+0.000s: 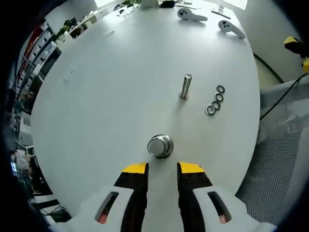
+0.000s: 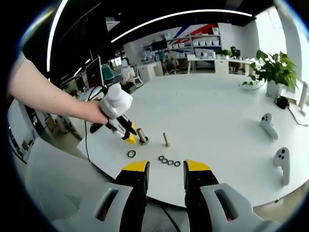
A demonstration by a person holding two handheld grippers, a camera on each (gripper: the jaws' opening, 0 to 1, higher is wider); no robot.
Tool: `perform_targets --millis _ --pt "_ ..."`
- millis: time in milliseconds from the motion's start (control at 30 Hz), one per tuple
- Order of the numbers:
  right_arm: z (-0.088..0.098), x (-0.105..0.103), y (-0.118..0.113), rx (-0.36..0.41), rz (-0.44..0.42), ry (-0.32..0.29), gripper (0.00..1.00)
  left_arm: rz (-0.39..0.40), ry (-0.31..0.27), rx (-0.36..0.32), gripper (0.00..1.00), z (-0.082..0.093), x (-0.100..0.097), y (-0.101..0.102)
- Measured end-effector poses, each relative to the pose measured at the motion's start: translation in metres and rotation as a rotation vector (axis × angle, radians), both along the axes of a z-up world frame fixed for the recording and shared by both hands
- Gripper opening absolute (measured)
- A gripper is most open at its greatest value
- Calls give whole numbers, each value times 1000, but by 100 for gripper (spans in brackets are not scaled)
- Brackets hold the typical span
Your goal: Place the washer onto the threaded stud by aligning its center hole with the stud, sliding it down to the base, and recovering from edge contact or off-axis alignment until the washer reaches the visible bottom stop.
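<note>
A short metal stud on a round base (image 1: pixel 160 146) stands on the white table just ahead of my left gripper (image 1: pixel 162 168), which is open and holds nothing. Farther out a thin threaded stud (image 1: pixel 186 86) stands upright, with a row of several washers (image 1: pixel 215 101) lying flat to its right. In the right gripper view, a hand holds the left gripper (image 2: pixel 129 137) by the short stud (image 2: pixel 142 137); the thin stud (image 2: pixel 166 140), a lone washer (image 2: pixel 131 154) and the washer row (image 2: pixel 169 161) lie nearby. My right gripper (image 2: pixel 166 166) is open, back over the table's near edge.
Two white hand controllers (image 1: pixel 192 14) (image 1: pixel 231 28) lie at the far side of the table (image 1: pixel 111 96); in the right gripper view they sit to the right (image 2: pixel 267 124) (image 2: pixel 282 164). A potted plant (image 2: pixel 275 72) stands beyond. A grey mesh surface (image 1: pixel 280 164) borders the table edge.
</note>
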State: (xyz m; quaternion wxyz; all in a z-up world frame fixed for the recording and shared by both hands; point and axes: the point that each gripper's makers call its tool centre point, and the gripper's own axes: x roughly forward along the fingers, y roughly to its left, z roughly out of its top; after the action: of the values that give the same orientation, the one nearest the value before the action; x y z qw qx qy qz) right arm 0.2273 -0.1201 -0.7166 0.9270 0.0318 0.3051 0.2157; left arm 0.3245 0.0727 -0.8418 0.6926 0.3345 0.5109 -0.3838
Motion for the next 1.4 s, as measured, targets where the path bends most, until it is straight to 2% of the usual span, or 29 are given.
perform_targets --millis 400,667,833,1200,1267,1400 --pt "1 0 4 5 18 -5 30 56 30 -21 22 2 -25 7" --pt "1 -1 4 4 21 -3 30 80 72 -28 24 -13 -46 4" --pt "2 0 3 9 11 -5 30 93 65 -31 29 -16 -47 0" --pt "2 0 2 10 9 -8 30 100 97 -6 27 -27 -50 -2" --pt "2 0 1 11 6 -8 30 74 81 13 25 -26 -48 -2" --pt "2 0 1 14 3 -4 30 90 82 2 24 -26 -48 -2"
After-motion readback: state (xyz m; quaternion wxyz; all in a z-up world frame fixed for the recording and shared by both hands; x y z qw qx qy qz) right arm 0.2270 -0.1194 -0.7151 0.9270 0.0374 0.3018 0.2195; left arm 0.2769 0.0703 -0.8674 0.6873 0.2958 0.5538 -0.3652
